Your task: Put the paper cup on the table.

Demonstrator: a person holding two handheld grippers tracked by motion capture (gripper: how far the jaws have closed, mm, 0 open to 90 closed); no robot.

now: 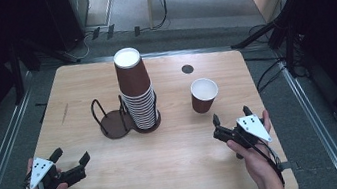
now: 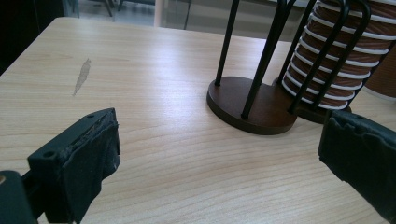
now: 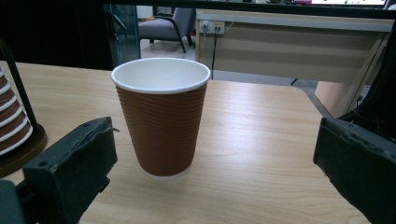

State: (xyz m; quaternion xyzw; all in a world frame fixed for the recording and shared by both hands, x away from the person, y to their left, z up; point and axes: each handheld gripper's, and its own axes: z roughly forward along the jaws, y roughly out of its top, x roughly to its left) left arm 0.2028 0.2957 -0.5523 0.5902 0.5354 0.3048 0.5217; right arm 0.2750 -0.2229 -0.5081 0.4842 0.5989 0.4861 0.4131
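At the near edge of the bench [image 1: 178, 174], a person's two hands each hold a gripper, both resting low over the wood with fingers spread wide and nothing between them. The left gripper [image 1: 70, 157] sits at the near left corner, angled toward the middle of the bench; the hand behind it wraps the handle, forearm coming in from the bottom edge. The right gripper [image 1: 230, 114] lies near the right side and points straight away at a single paper cup [image 1: 204, 95] just beyond its fingertips, not touching it.

That cup stands upright, its long axis vertical, white-rimmed mouth open to the ceiling, ribbed brown wall tapering to the base. In the right gripper view the cup [image 3: 161, 116] stands centred between the two black fingers [image 3: 70, 168], a little ahead of them.

Left of it, mid-bench, a stack of cups [image 1: 136, 92] stands mouth down in one side of a dark wire holder [image 1: 112, 120], leaning slightly; the other side is bare.

The bench is pale wood grain with a faint scuff [image 2: 81, 74] toward the left and a round dark grommet [image 1: 187, 69] near the far edge. Beyond it lie grey floor, trailing cables and dark stands.
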